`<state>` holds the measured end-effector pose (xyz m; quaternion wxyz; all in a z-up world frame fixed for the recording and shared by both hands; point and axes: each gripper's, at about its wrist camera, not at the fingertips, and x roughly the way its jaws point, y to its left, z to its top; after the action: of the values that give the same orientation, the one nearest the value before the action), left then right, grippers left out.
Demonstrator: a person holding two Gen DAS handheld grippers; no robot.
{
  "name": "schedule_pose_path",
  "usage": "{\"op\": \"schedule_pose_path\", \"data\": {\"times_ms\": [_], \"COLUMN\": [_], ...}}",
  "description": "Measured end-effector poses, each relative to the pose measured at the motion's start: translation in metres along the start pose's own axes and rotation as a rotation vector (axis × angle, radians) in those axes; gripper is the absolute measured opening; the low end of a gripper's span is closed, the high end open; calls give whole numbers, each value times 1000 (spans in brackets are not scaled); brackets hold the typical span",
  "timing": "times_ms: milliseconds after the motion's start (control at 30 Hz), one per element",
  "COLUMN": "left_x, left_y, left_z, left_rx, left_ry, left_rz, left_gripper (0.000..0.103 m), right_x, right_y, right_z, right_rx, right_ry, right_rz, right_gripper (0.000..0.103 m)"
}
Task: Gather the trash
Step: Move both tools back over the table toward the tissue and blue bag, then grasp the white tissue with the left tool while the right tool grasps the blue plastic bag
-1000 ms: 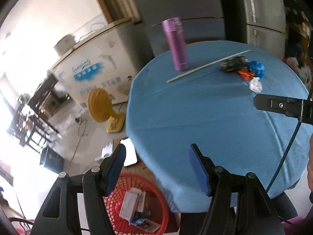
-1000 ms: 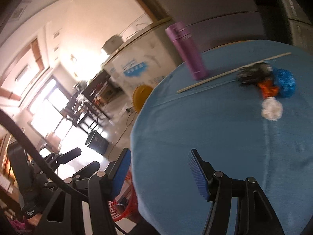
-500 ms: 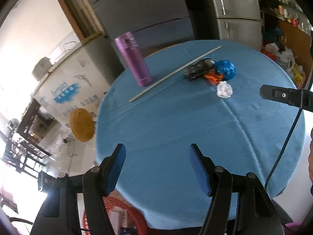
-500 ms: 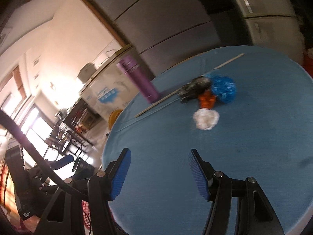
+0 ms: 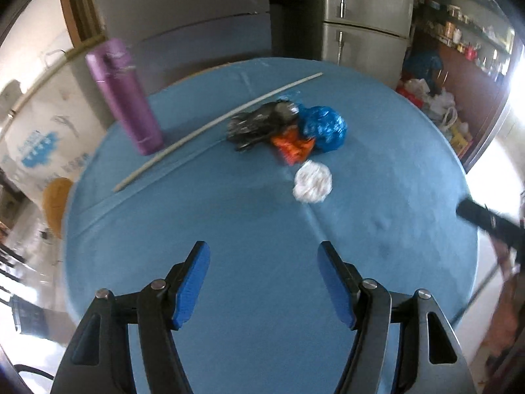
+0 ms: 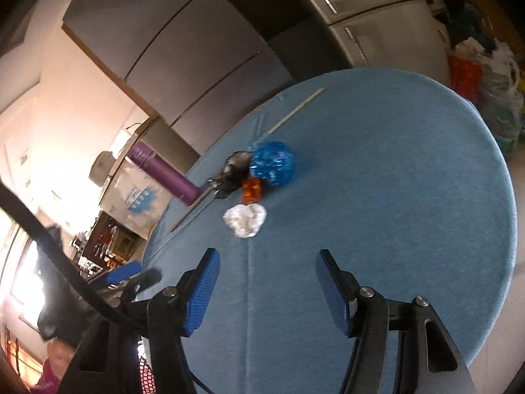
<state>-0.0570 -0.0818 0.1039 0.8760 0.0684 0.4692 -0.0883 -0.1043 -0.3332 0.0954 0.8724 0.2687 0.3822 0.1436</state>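
On the round blue table [image 5: 377, 236] lies a cluster of trash: a white crumpled paper ball [image 5: 312, 181] [image 6: 245, 219], an orange wrapper [image 5: 292, 144] [image 6: 252, 189], a blue crumpled bag [image 5: 325, 128] [image 6: 272, 163] and a black crumpled bag [image 5: 259, 123] [image 6: 231, 174]. My left gripper [image 5: 264, 282] is open and empty above the near part of the table, short of the paper ball. My right gripper [image 6: 267, 287] is open and empty, also short of the paper ball.
A purple flask [image 5: 126, 98] [image 6: 164, 172] stands at the table's far left. A long pale stick [image 5: 210, 128] lies beside it, reaching toward the trash. A fridge [image 5: 364, 23] and cabinets stand behind. Bags [image 6: 492, 92] lie on the floor at the right.
Both grippers have swung right and forward over the table toward the trash cluster. The red basket on the floor has dropped out of the left wrist view. Both stay open.
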Motion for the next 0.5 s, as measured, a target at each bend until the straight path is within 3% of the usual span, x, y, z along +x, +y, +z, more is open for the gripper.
{"op": "schedule_pose_path", "data": {"times_ms": [267, 500], "left_x": [70, 108], "left_y": [-22, -21], "left_z": [45, 52], "left_rx": [-64, -130], "left_ry": [37, 70], "left_rz": [-107, -143], "left_gripper": [69, 69], "right_x": [11, 65], "right_y": [-26, -18], "right_z": [15, 79], "right_rx": [65, 48], "right_ry": [9, 24], "right_rz": [-7, 25], "right_gripper": [65, 65]}}
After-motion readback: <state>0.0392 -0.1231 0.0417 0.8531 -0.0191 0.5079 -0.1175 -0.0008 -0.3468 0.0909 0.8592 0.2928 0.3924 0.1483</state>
